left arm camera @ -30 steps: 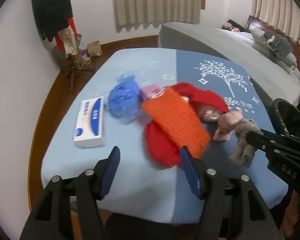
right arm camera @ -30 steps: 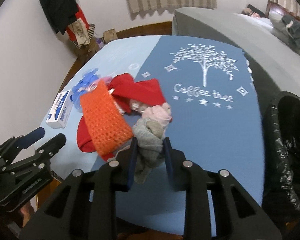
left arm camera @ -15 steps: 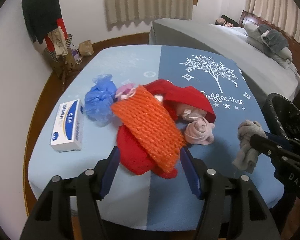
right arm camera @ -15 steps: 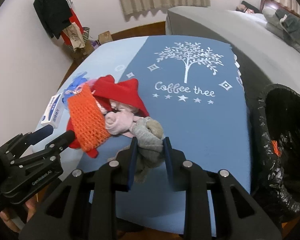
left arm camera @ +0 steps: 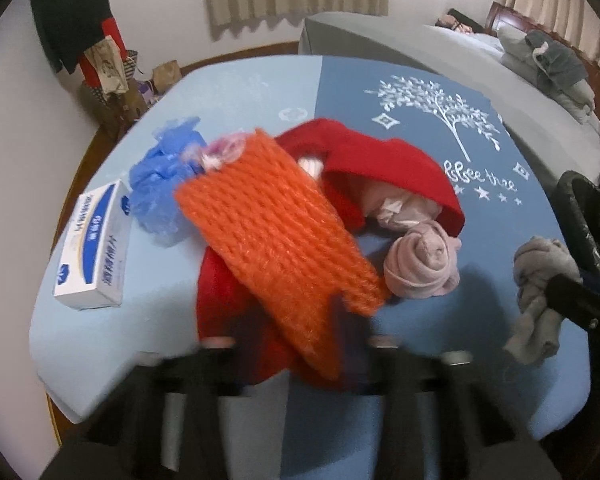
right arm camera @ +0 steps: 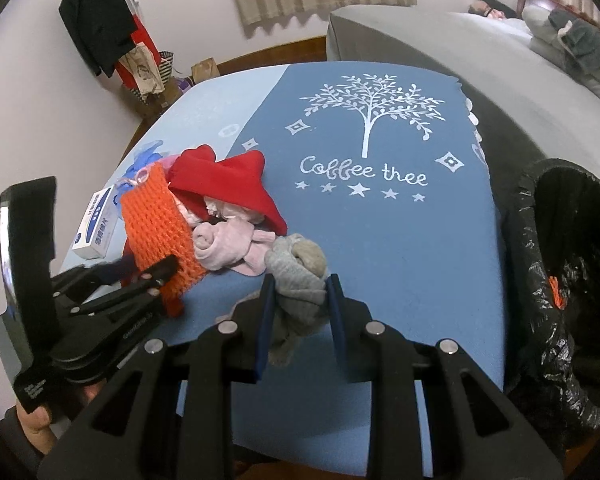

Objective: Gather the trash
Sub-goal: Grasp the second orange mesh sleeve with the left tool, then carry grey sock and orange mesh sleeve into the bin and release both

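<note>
Grey balled sock (right arm camera: 298, 280) pinched in right gripper (right arm camera: 299, 320), jaws narrow, near edge of table (right arm camera: 400, 240), bin (right arm camera: 564, 264) to its right. Soft, light, floppy, so grip the bunched middle, tail dangles. Left gripper (right arm camera: 156, 276) at orange knit piece (left arm camera: 276, 248); own view blurred, can't tell its opening. Tablecloth reads "Coffee tree"; white-blue box (left arm camera: 94, 244) has Chinese print, unreadable

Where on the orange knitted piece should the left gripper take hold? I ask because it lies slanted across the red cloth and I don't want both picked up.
Probably by its near end. The orange knitted piece lies sloped over the red cloth, and its near end sticks out toward the left gripper. Come in from the near table edge, fingers across that end's thickness, clear of the red beneath.
</note>
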`<state>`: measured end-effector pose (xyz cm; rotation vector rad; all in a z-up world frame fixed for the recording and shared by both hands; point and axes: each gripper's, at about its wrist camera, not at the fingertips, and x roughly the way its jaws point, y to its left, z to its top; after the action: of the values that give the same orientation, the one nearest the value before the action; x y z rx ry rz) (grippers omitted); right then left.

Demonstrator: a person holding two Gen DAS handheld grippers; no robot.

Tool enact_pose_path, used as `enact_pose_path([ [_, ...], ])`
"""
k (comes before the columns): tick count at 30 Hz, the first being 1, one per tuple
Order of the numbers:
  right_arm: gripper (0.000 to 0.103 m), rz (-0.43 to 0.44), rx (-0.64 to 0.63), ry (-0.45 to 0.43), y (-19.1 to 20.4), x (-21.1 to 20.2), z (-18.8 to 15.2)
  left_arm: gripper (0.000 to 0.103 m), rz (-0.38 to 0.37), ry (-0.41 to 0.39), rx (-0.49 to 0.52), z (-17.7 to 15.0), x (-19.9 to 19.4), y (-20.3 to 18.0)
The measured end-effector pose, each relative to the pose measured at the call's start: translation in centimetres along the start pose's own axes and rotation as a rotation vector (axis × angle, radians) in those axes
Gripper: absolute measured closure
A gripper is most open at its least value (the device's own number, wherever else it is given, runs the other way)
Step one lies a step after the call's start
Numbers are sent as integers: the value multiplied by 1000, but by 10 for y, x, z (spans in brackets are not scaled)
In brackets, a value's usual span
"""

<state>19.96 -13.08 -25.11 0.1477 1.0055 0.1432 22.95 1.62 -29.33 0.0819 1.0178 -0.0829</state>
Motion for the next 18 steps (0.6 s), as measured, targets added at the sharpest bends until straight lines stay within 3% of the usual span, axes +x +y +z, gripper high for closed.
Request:
enact_pose_path([
  [4,78,-2,2,2,-1,-1,-1,92,-14,-24,-7,2,-10,3],
  [13,78,3,4,-27,1,-16,-1,93,-36,-124,-15,8,-69,9],
  [18,78,7,1,-55,3,-31,0,93,-32,-135,-1,5,-85,5],
])
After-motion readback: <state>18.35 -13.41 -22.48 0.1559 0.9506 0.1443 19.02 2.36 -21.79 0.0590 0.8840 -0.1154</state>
